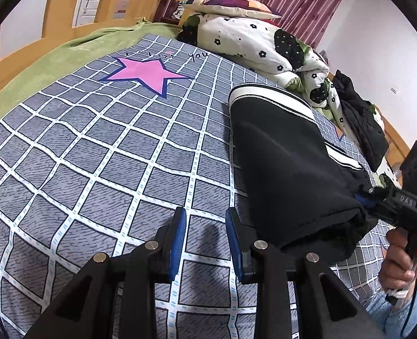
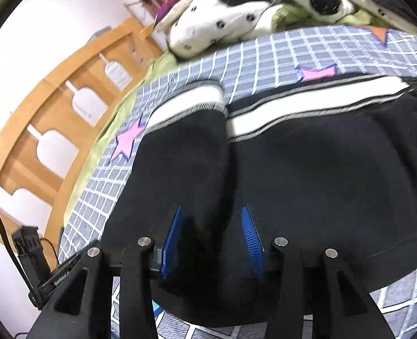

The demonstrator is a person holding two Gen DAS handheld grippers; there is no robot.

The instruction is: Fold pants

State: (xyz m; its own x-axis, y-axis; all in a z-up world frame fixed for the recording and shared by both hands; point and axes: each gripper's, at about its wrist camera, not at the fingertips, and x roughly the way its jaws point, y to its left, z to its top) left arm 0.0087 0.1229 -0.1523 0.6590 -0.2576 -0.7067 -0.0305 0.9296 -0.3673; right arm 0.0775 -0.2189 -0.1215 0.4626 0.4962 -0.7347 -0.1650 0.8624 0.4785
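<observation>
At the left, the left hand-held gripper [image 1: 205, 240] is held over the checked bed cover [image 1: 101, 152], its blue pads apart with only cover seen between them. Further right, the black pants [image 1: 293, 169] are laid folded on the bed, their white side stripe [image 1: 267, 96] turned toward the rumpled quilt [image 1: 265, 45]. At the pants' near right edge, the right hand-held gripper [image 2: 212, 240] is seen, gripped by a hand [image 1: 400, 265]; its pads are spread apart over the black fabric, not pressed on it.
</observation>
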